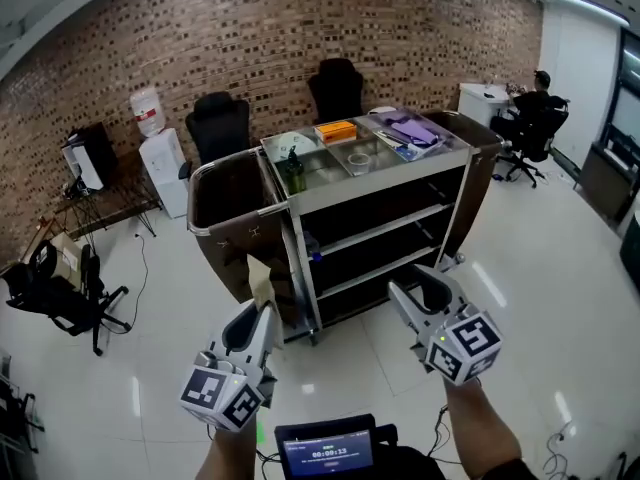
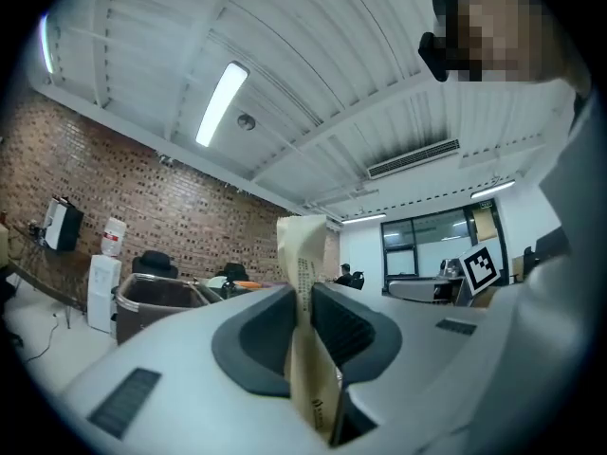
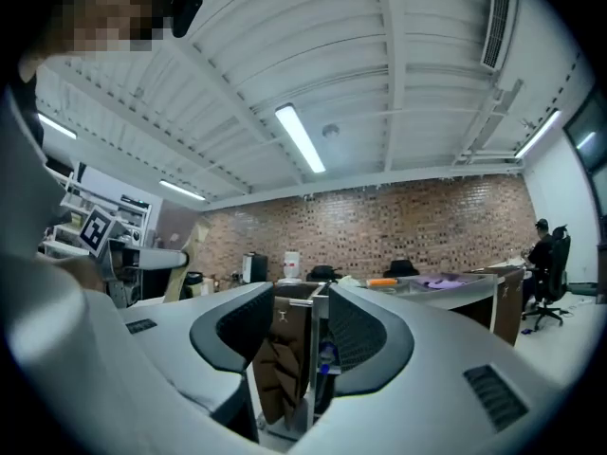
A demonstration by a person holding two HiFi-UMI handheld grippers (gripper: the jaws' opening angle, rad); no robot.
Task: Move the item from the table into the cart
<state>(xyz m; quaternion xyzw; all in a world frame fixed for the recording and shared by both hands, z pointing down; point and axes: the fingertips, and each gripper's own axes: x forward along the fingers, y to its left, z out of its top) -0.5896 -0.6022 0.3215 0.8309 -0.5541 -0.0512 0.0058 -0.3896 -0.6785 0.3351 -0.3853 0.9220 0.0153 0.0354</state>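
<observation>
The left gripper (image 1: 262,313) is pinching a thin beige packet (image 2: 303,254) upright between its pads, well short of the cart (image 1: 385,181), which stands at 12 o'clock. So the pick-up looks done; the approach and the drop into the cart are left. The right gripper (image 1: 418,293) is slightly spread, with nothing in it. No tabletop shows in any view. The packet's print is too small to read, and I cannot tell which compartment is meant.

Beige pkt (image 2: 302,254); brn-brick wall (image 1: 250,38).

Water dispenser (image 1: 163,168) beside black chair (image 1: 219,126)
</observation>
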